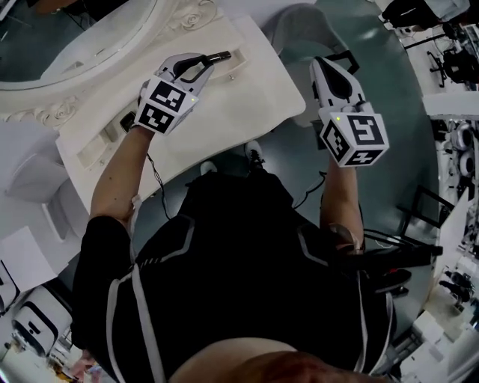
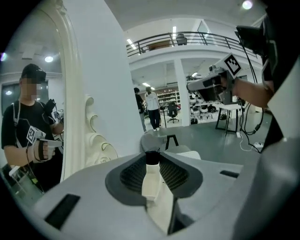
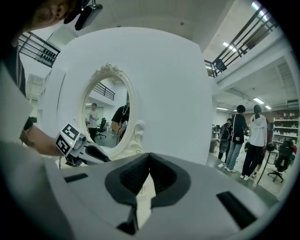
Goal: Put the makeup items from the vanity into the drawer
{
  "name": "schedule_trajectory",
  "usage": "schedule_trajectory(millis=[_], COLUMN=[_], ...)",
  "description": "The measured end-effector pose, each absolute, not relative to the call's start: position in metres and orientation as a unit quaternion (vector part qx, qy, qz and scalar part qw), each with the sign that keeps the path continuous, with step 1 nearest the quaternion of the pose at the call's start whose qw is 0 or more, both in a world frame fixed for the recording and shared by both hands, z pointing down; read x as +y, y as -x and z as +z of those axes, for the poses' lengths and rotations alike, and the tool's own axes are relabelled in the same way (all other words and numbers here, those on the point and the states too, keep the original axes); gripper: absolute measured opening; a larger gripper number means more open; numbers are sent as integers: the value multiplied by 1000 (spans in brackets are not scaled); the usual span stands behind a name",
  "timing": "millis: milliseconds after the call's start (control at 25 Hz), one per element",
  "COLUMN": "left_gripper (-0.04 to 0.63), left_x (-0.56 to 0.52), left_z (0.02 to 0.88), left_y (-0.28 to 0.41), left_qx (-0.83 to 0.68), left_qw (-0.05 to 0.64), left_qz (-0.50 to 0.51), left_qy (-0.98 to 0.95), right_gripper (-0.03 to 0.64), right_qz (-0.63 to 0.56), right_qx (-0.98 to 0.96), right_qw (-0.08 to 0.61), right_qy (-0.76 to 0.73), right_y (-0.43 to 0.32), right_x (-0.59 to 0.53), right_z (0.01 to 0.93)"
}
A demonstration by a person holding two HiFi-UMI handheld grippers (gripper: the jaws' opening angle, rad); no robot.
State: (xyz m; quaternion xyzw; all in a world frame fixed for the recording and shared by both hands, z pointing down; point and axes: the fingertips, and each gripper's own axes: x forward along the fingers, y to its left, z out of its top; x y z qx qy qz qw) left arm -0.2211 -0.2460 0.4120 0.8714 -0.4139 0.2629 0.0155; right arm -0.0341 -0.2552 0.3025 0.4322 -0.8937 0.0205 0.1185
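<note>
**Left gripper** (image 1: 203, 66): the 2 jaws are clamping a slim white makeup tube (image 2: 151, 174) with a black cap. The ribbed pads are pressing on either side of its white body. The tube is projecting forward of the jaws, black end leading. In the head view this gripper is hovering over the back part of the white vanity top (image 1: 247, 105), near the carved mirror frame (image 1: 187, 19). The tube's dark tip is lying over a long shallow recess along that back edge. Whether it is touching the surface cannot be told.

**Right gripper** (image 1: 322, 69): the 2 jaws are meeting at their tips and gripping nothing. It is hanging just off the vanity's right edge, above the grey-green floor (image 1: 389, 82), well apart from the left gripper.

**Mirror glass** (image 3: 105, 112): in the right gripper view the oval glass is reflecting a person in a black shirt.
</note>
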Motion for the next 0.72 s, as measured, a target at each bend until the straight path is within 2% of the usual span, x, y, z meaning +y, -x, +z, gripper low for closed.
schedule_trajectory(millis=[720], left_gripper=[91], left_x=[-320], left_z=[535], left_y=[187], left_qx=[-310], left_qw=[30], left_qz=[478], left_qy=[-821], right_gripper=[5], right_qz=[43], right_qx=[-908], right_qw=[133], right_qy=[-395], right_y=[-3], right_x=[-336], right_z=[344])
